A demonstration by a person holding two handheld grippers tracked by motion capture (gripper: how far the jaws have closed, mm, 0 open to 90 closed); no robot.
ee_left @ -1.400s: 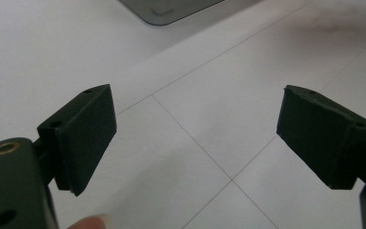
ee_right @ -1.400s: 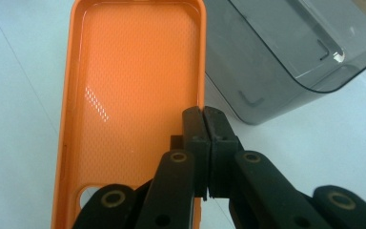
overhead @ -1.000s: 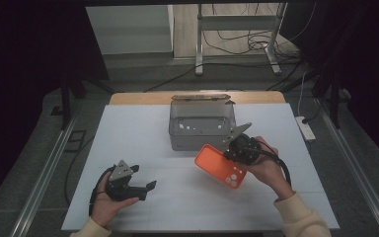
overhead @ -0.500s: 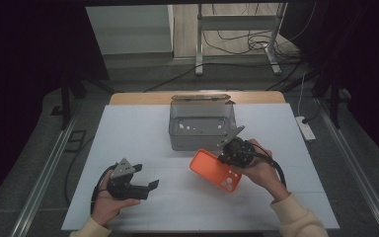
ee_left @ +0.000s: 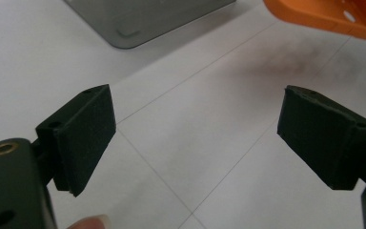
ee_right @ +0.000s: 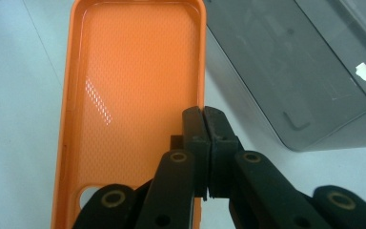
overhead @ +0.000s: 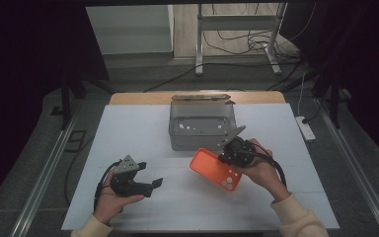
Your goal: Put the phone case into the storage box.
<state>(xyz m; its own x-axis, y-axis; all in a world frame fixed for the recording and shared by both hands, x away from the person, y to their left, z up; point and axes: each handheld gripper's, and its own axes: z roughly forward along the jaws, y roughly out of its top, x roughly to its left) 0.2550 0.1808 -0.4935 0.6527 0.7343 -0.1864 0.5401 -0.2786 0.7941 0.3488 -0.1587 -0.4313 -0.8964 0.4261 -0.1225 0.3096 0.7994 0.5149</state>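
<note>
Orange phone case — pinched by one long edge in the right gripper, jaws pressed together on its rim. It has slid leftward and nearer the person over the last second, away from the grey box, so it looks carried out, not in. Left gripper — spread, empty, resting on the white table.

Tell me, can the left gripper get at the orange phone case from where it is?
Probably yes: the left gripper has open jaws and bare table between it and the orange phone case, though the right gripper already clamps its edge.
</note>
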